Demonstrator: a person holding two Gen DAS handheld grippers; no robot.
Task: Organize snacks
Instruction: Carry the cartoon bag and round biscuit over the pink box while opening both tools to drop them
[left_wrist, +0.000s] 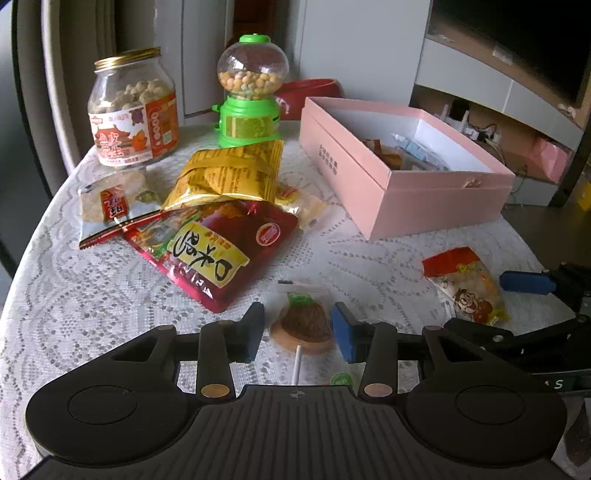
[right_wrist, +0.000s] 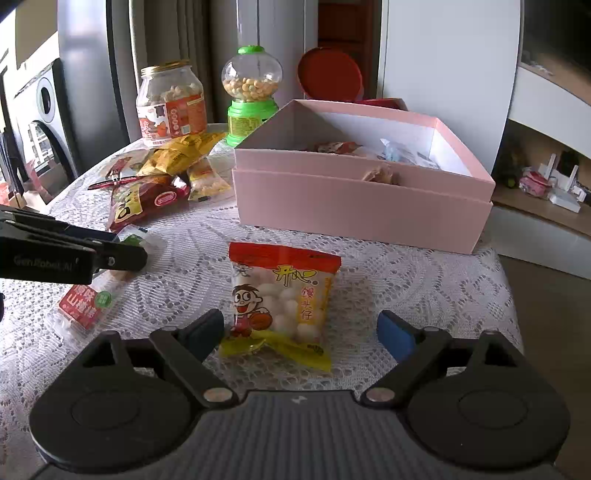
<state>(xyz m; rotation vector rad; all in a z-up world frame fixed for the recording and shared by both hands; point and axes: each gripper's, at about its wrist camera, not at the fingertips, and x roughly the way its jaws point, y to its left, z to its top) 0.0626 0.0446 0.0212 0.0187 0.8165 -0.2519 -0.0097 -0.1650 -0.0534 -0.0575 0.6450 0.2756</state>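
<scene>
My left gripper (left_wrist: 298, 330) is open, its fingers on either side of a wrapped brown lollipop (left_wrist: 306, 325) lying on the lace tablecloth. My right gripper (right_wrist: 301, 334) is open around a small red and yellow bag of white puff balls (right_wrist: 282, 301), which also shows in the left wrist view (left_wrist: 463, 284). The open pink box (right_wrist: 354, 206) stands behind it with a few wrapped snacks inside; it shows at the right in the left wrist view (left_wrist: 373, 181). A pile of snack bags, red (left_wrist: 218, 251) and yellow (left_wrist: 229, 173), lies at the left.
A glass jar of nuts (left_wrist: 133, 110) and a green candy dispenser (left_wrist: 251, 92) stand at the back of the round table (left_wrist: 74, 295). A red bowl (right_wrist: 328, 75) stands behind the box. A red-labelled packet (right_wrist: 83, 306) lies under the left gripper. The table edge is close on the right.
</scene>
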